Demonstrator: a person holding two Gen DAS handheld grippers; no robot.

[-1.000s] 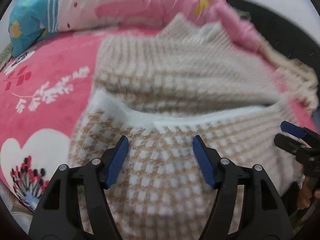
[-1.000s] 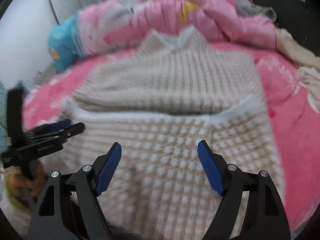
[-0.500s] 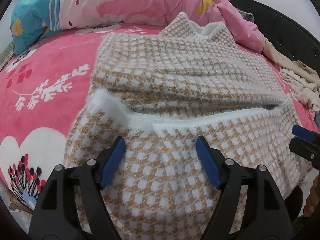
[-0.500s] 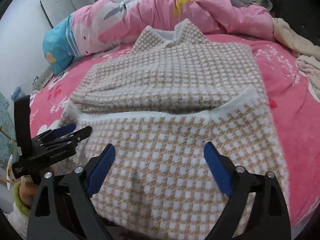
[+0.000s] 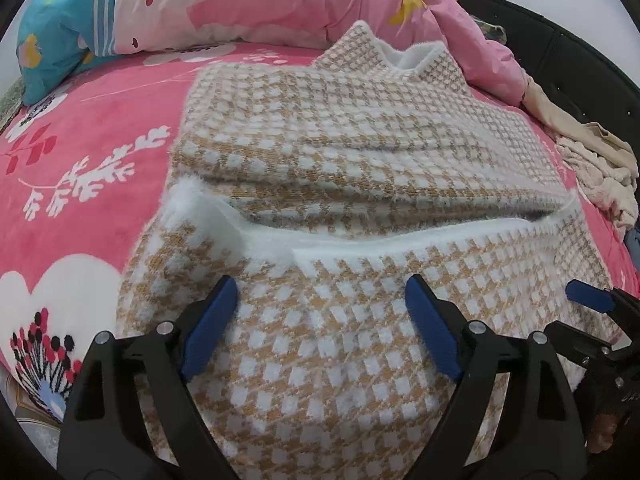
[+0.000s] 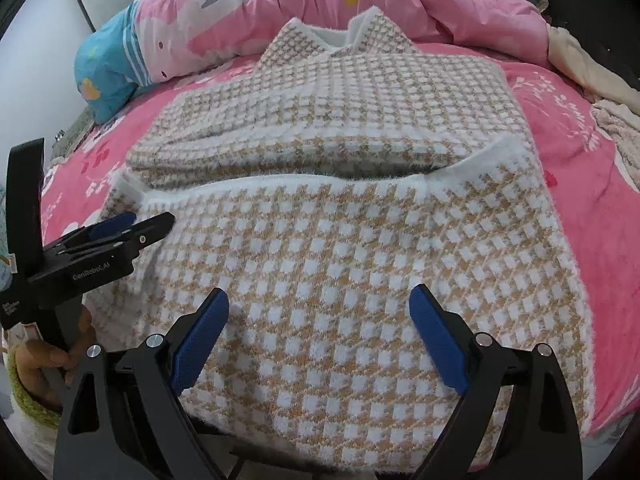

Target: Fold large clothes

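sweater [image 6: 340, 240] lies on bedspread [image 6: 592, 184], quilt [image 6: 400, 4] behind.

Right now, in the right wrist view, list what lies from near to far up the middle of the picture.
Open right gripper → folded-up lower half of the checked sweater → its white hem edge → the sweater's upper part → its collar → pink quilt at the back.

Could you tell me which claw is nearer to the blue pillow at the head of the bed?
Left. The left claw hangs open over the sweater on the blue pillow's side; the right claw, also open, is farther across the sweater from it.
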